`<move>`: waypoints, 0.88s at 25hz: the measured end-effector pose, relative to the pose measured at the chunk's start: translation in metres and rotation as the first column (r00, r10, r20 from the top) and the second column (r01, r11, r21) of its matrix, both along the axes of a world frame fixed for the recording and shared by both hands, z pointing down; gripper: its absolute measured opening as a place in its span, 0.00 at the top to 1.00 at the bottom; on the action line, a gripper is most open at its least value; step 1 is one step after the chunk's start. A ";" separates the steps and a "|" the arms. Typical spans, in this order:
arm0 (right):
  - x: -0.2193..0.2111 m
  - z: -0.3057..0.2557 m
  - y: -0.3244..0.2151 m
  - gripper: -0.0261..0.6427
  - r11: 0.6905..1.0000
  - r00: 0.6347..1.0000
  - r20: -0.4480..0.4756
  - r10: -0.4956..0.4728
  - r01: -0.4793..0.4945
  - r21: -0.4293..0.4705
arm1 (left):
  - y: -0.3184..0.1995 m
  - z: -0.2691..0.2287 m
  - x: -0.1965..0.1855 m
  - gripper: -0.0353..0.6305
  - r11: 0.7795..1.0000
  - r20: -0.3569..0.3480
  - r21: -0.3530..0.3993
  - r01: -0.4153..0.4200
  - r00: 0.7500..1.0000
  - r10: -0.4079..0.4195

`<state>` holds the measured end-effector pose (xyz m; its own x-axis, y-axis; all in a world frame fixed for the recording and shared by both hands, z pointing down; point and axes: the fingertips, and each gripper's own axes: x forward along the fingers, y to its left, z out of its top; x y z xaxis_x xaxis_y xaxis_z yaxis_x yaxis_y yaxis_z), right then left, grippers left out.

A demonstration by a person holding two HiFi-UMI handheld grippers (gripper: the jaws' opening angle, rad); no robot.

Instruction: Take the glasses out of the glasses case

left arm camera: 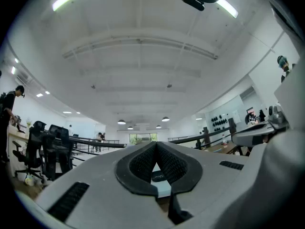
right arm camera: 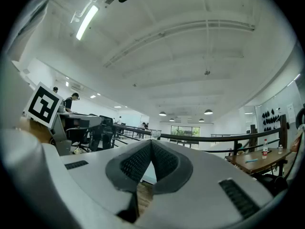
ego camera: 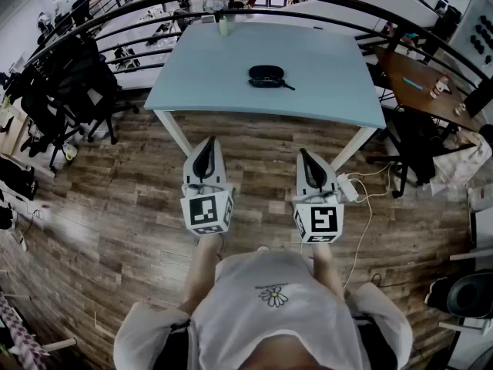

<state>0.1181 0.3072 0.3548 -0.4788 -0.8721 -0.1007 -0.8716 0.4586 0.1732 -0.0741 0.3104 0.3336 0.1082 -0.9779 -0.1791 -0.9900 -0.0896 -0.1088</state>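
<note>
Head view: left hand-held gripper (ego camera: 208,143) & right hand-held gripper (ego camera: 307,154) were pressed together, empty; arriving shut risked shoving black oval glasses case (ego camera: 266,75) across far pale-blue bench (ego camera: 216,91).

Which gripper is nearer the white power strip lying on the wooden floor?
Right. The right gripper hangs just left of the white power strip in the head view; the left gripper is farther left, beyond it.

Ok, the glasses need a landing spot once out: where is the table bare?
The table is bare left of, right of and in front of the glasses case; only a small object stands by its far edge.
</note>
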 end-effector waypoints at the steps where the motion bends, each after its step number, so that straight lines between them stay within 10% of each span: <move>1: 0.001 0.002 0.000 0.95 1.000 1.000 0.001 -0.002 0.002 -0.003 | -0.001 0.000 0.001 0.92 1.000 0.004 0.003 0.003 1.000 -0.003; 22: 0.002 0.052 -0.019 0.95 0.988 0.997 0.038 -0.064 0.069 -0.137 | -0.011 0.022 0.012 0.92 0.999 0.037 -0.032 0.016 0.999 -0.015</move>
